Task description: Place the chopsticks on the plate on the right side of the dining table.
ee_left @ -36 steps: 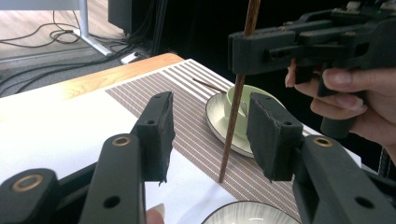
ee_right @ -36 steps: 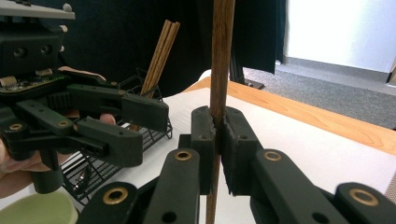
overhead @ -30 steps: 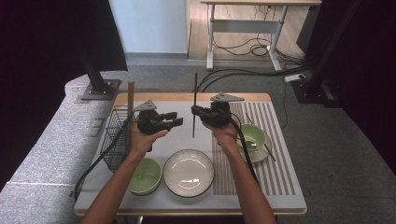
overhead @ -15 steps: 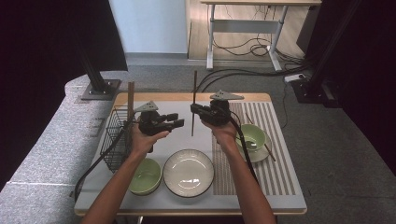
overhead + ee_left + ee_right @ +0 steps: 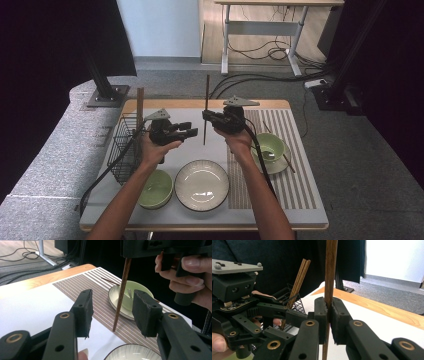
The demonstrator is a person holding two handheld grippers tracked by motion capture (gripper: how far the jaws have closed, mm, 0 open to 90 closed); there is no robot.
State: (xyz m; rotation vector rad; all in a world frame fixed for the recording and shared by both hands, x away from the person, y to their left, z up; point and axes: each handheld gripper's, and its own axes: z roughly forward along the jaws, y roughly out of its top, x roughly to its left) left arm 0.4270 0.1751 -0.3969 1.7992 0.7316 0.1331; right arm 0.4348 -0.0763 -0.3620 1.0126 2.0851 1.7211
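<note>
Chopstick point(image 5: 206, 111) barely shifted, left gripper point(image 5: 192, 132) jaws apart

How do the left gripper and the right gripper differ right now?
The left gripper has its jaws spread apart and holds nothing; the right gripper is clamped on an upright chopstick. In the high view the left gripper sits nearer the wire basket, the right nearer the striped mat. Both are black and hand-held.

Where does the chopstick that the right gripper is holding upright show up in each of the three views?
High view: the chopstick stands upright at centre, above the white plate.
Left gripper view: it hangs between the open jaws, before the green bowl.
Right gripper view: it runs top to bottom, clamped at centre.
Shared landmark: the right gripper gripping it.
</note>
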